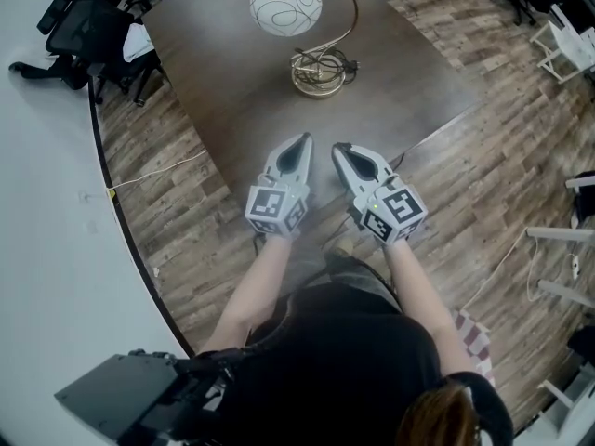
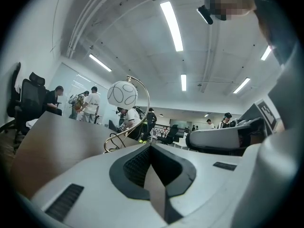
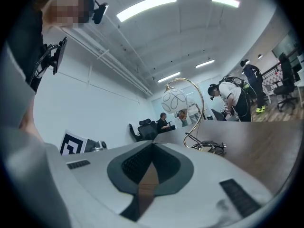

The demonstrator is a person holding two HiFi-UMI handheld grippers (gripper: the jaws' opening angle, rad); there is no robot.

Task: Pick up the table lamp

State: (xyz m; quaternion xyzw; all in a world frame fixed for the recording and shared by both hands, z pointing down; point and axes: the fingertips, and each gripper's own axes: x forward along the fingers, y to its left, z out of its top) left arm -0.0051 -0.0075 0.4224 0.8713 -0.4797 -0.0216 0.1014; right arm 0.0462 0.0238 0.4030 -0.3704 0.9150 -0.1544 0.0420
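The pick-up has not started: the table lamp [image 1: 286, 9] stands untouched on the dark table [image 1: 223, 100] at the top centre of the head view, its round white shade hanging from a curved brass arm over a ring base, with a dark cord [image 1: 341, 63] coiled by the base. All of the job is left, by my reading: reach in, take hold and lift. The left gripper [image 1: 303, 143] and the right gripper [image 1: 342, 148] sit side by side at mid-frame, below the lamp and well apart from it, both pointing toward it. Each has its jaws pressed together with nothing between them. In the left gripper view the lamp [image 2: 122, 94] rises above and left of the jaw tips [image 2: 150, 147]; in the right gripper view it [image 3: 174, 100] stands above and right of them [image 3: 153, 144]
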